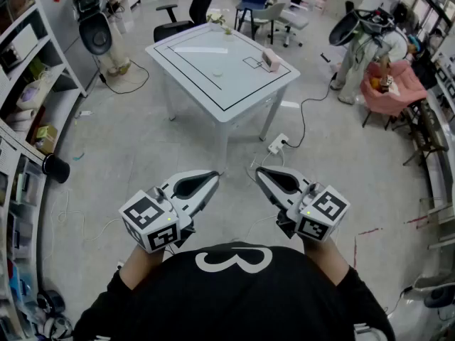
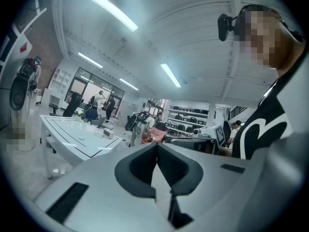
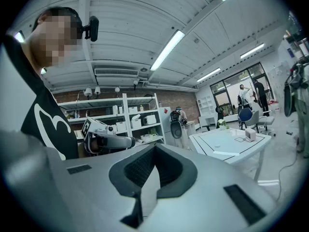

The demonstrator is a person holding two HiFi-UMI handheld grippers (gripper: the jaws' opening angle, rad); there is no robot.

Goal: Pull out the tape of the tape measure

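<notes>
Both grippers are held low in front of the person's black shirt, well short of the white table. My left gripper is shut with nothing between its jaws, as the left gripper view also shows. My right gripper is likewise shut and empty. On the table's right part stands a small pale boxy object, also visible from the grippers; I cannot tell whether it is the tape measure. A small round white item and a white strip lie on the tabletop.
A power strip and cables lie on the grey floor between me and the table. Shelving lines the left side. Office chairs stand behind the table, and a pink chair with equipment stands at the right.
</notes>
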